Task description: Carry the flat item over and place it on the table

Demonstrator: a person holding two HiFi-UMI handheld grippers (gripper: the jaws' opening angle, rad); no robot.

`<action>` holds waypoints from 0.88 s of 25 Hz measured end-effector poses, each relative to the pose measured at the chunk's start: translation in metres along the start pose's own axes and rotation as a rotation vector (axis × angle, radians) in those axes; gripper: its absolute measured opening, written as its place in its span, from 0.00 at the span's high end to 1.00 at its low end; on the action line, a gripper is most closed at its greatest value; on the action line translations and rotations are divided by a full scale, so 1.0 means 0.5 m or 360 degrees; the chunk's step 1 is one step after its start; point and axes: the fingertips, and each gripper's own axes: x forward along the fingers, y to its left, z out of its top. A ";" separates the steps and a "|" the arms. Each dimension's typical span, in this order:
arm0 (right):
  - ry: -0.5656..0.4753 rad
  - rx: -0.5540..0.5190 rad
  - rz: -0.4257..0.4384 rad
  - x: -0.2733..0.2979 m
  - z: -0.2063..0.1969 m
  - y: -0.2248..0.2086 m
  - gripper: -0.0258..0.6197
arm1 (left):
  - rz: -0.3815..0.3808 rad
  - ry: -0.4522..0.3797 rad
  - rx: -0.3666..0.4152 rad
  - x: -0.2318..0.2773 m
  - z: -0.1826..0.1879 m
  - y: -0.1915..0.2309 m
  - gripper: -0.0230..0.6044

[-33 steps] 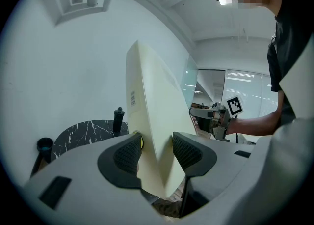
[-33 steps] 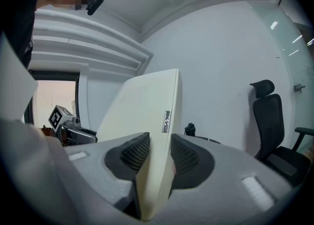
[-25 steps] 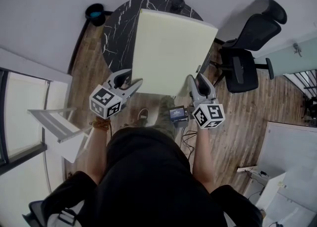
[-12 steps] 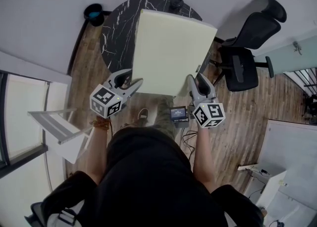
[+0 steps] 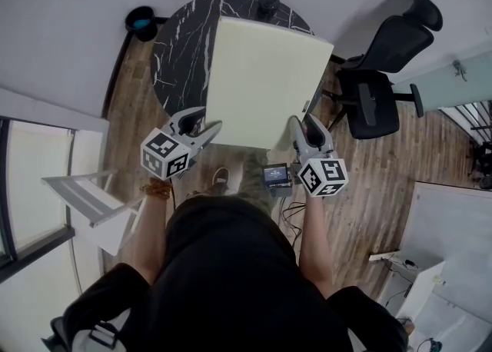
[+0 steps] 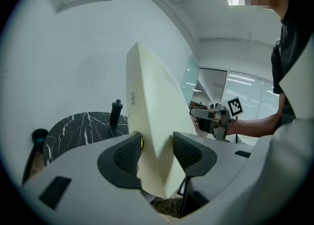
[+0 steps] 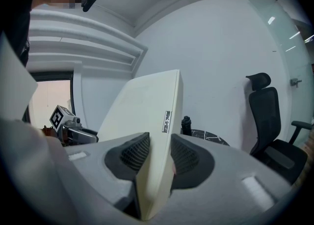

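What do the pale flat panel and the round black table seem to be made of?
The panel is perhaps foam or light board, matte cream: thick plain edge, no shine. The table looks like marble or a marble-look top, black with white veins; real stone or print, I cannot tell.

The flat item (image 5: pixel 265 81) is a pale cream panel, matt and smooth, with a small printed label (image 7: pixel 167 121) on its edge. The left claw (image 6: pixel 157 153) and the right claw (image 7: pixel 159 157) have matt grey plastic bodies and black pads (image 6: pixel 128 154) with a fine dimpled, rubbery texture. At twelve o'clock in the head view, the desk (image 5: pixel 184 43) is black, stone-like, veined white. The floor (image 5: pixel 369 181) is brown wood plank. At two o'clock, the chair (image 5: pixel 384 74) is matt black.
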 end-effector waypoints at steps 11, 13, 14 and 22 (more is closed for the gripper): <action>0.0053 0.0034 0.0012 0.030 -0.020 -0.018 0.75 | 0.0002 0.0050 -0.0070 0.020 -0.013 0.023 0.65; 0.0069 0.0044 0.0020 0.037 -0.026 -0.024 0.75 | 0.0011 0.0064 -0.0082 0.026 -0.015 0.028 0.65; 0.0076 0.0050 0.0021 0.040 -0.029 -0.027 0.75 | 0.0014 0.0069 -0.0089 0.029 -0.015 0.030 0.65; 0.0113 0.0077 0.0044 0.076 -0.043 -0.044 0.75 | 0.0036 0.0091 -0.0144 0.050 -0.023 0.057 0.65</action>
